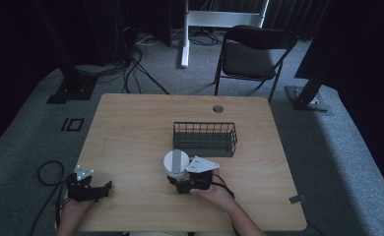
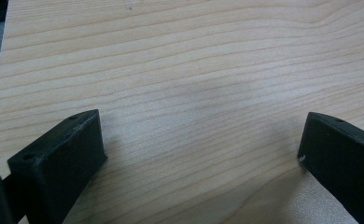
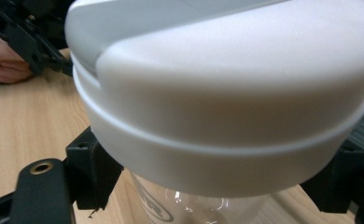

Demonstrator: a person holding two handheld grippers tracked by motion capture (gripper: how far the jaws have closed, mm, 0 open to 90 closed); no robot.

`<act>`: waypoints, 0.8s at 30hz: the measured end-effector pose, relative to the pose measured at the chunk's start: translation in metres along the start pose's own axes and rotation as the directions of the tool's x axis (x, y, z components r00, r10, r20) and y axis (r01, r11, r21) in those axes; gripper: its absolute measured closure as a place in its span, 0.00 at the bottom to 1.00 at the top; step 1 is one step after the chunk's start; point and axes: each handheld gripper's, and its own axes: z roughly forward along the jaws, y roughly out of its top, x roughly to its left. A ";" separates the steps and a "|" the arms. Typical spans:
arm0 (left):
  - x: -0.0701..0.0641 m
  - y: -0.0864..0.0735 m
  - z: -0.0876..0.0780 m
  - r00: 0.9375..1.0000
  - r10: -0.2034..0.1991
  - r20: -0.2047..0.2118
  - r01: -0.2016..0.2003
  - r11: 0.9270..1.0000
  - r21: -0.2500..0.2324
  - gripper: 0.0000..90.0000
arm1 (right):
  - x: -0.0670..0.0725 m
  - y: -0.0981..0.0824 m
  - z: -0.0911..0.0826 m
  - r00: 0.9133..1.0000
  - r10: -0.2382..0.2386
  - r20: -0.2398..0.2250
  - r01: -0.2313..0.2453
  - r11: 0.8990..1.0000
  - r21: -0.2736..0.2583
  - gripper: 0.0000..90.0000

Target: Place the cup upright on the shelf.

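Pale wood grain runs across the table (image 1: 131, 123) we look down on, lit against a dark room. Nearest us, at the lower left of the frame, our left gripper (image 1: 97, 191) rests low by the table's near edge, held by a hand; in the left gripper view its two black jaws stand wide apart with bare wood between them, so it seems to be waiting. Just right of centre, low in the frame, our right gripper (image 1: 179, 183) has its jaws around a clear container with a white lid (image 1: 176, 162). In the right gripper view the jaws sit either side of the clear body just under the lid (image 3: 227, 88), pinching it, probably because the narrower body gives a surer hold than the wide lid. Just beyond the container, at mid frame, stands an empty dark wire basket (image 1: 205, 139), close enough to be where it is headed, we judge. Farther off, at upper right, a folding chair (image 1: 254, 51) sits on grey carpet
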 end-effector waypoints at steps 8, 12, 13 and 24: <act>0.000 0.000 0.000 1.000 0.000 0.000 0.000 1.000 0.000 0.01 | 0.001 0.021 -0.008 1.000 -0.005 0.011 0.006 0.999 -0.036 0.20; 0.000 0.000 0.000 1.000 0.000 0.000 0.000 1.000 0.000 0.01 | -0.002 0.029 -0.010 1.000 -0.003 0.023 0.005 0.999 -0.049 0.20; 0.000 0.000 0.000 1.000 0.000 0.000 0.000 1.000 0.000 0.01 | -0.003 0.031 -0.011 1.000 -0.009 0.027 0.010 0.999 -0.050 0.20; 0.000 0.000 0.000 1.000 0.000 0.000 0.000 1.000 0.000 0.01 | -0.021 0.047 -0.016 0.993 0.013 0.114 -0.006 0.998 -0.067 0.20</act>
